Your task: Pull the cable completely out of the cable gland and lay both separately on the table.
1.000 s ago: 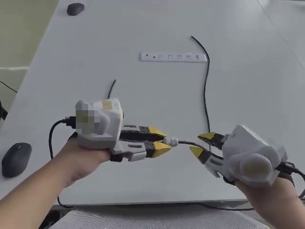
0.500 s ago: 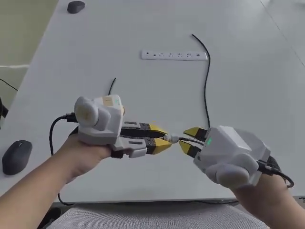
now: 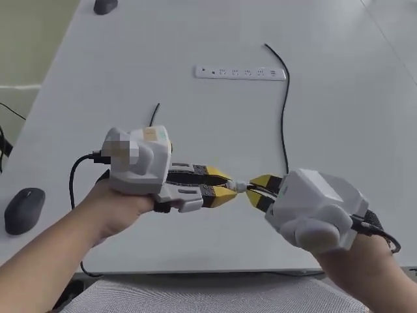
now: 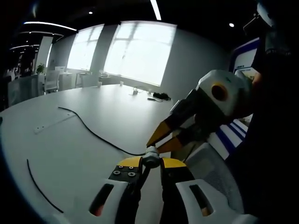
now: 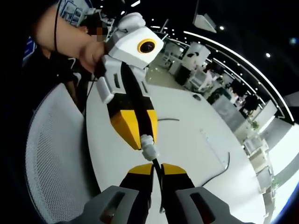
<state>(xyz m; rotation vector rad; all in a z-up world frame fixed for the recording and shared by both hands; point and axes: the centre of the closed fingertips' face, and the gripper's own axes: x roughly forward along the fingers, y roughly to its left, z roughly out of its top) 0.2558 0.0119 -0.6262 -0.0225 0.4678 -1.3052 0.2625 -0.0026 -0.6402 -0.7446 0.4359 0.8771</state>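
The left gripper point(image 3: 225, 189) was closed on the gland point(image 3: 239, 187) and held it above the near edge of the table point(image 3: 163, 39). Just beside it, the right gripper point(image 3: 256, 190) seemed closed on the cable point(image 3: 283, 124) where it left the gland. In the right gripper view its jaws stood tight around the cable.

I judged the gland small, hard and light, so a firm grip on its body suited. The cable looked thin and limp, perhaps slippery. It was best held near the gland and pulled straight.

Farther off, the cable ran over the table past the strip point(image 3: 240, 72). How much cable stayed inside the gland was hidden.
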